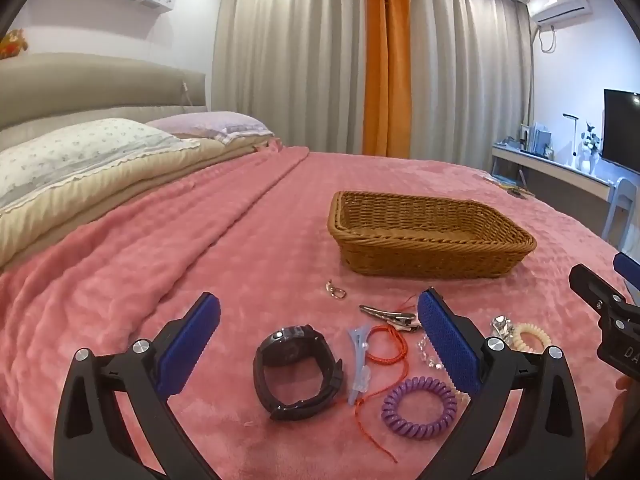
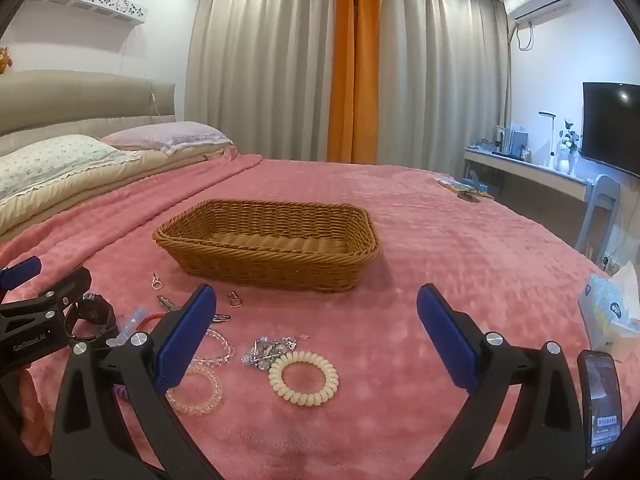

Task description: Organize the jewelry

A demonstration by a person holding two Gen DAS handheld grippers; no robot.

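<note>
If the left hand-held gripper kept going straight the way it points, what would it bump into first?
Probably the black watch. The left hand-held gripper is open and tilts down toward the pink blanket, and the watch lies nearest between its fingers. Depth is hard to judge here.

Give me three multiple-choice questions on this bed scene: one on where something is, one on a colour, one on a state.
1. Where is the watch?
A. in the basket
B. on the blanket, between the left gripper's fingers
C. on the pillow

2. What colour is the coil tie beside the watch?
A. purple
B. green
C. black

3. What does the basket hold?
A. the watch
B. hair ties
C. nothing

Answers:
1. B: it lies on the pink blanket inside the left gripper's span.
2. A: the coil tie is purple.
3. C: its woven floor is bare; the right gripper is open and holds nothing.
</note>
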